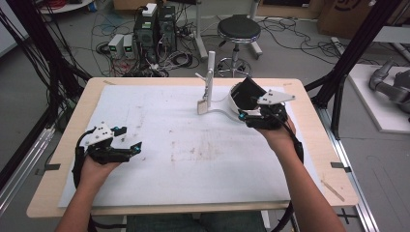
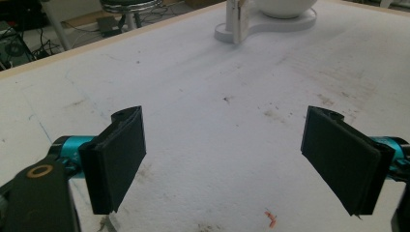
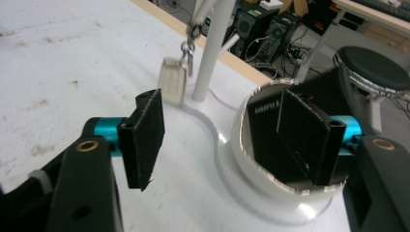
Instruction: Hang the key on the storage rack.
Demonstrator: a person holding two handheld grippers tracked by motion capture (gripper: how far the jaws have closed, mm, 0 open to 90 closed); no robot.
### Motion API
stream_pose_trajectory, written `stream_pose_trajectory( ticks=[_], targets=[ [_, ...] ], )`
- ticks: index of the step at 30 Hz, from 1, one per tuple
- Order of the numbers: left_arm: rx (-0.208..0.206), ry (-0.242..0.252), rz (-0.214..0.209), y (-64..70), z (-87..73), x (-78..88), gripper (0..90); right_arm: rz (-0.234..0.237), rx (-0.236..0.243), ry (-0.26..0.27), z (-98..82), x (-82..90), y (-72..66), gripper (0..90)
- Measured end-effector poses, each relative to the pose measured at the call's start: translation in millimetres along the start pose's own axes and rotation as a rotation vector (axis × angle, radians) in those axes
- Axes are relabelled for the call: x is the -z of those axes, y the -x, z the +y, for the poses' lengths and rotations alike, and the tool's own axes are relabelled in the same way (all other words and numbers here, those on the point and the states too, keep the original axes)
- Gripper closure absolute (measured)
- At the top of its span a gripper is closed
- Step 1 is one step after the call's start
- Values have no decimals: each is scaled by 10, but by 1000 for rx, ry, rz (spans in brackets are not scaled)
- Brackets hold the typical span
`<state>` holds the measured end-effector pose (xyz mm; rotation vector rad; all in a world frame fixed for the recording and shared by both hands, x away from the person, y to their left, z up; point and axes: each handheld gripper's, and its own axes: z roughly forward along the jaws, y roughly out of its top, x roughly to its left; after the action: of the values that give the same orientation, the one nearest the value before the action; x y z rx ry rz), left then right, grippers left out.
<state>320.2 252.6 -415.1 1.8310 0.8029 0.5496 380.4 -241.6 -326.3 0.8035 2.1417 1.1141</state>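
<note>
**Thin black piece in the bowl: light, stiff, easy to tip**

Looks light and stiff, this black piece point(image 3: 263, 130): flat, thin, matt, standing on edge inside the white bowl point(image 3: 240, 145) and leaning on the wall. Hard to tell whether card, wallet or foam. Probably not fragile, but likely to slide down or tip if pushed sideways. Best taken at the upper edge, which rises above the rim, with one pad on each flat face; no hold possible low down, because the bowl wall is in the way.

Found at the far right of the bench point(image 2: 217, 72), in the bowl that makes the right end of a white stand point(image 3: 212, 48). Hanging from the stand post, just left of the bowl, a pale key tag point(image 3: 173, 79), better not bumped.

Right hand-held gripper point(image 3: 222, 121) at the bowl, jaws wide apart: right pad beside the black piece, seemingly within the rim, left pad outside, well clear of the wall. No pressure on anything. Left hand-held gripper point(image 2: 222, 145) also wide open, over the bare near left of the bench, nothing between the pads.
</note>
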Motion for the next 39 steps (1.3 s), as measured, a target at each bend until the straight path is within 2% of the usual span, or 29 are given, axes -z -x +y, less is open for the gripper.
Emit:
stream_pose_trajectory(
  ticks=[6,9,10,15,23,25,30,39],
  targets=[
    [3,-6,-9,8,-14,-17,160,4,-25,29,-259,192,-52,287],
    [1,-6,-13,17,-9,-33,160,-1,-74,53,-402,255,-86,256],
    [-1,-8,-14,21,-7,-37,160,-2,-85,45,-449,264,-97,250],
    [-3,-9,-20,29,-11,-53,160,-14,-132,62,-705,256,-130,210],
    [-16,-13,-37,47,-11,-103,160,-23,-183,31,-1031,201,-132,194],
    [-13,-15,-39,36,-20,-115,160,-19,-199,19,-1074,182,-130,194],
    [-12,-19,-51,29,-20,-149,160,-19,-192,22,-1096,176,-121,194],
    [-1,-13,-41,25,-22,-130,160,-27,-200,20,-1121,170,-95,194]
  ],
)
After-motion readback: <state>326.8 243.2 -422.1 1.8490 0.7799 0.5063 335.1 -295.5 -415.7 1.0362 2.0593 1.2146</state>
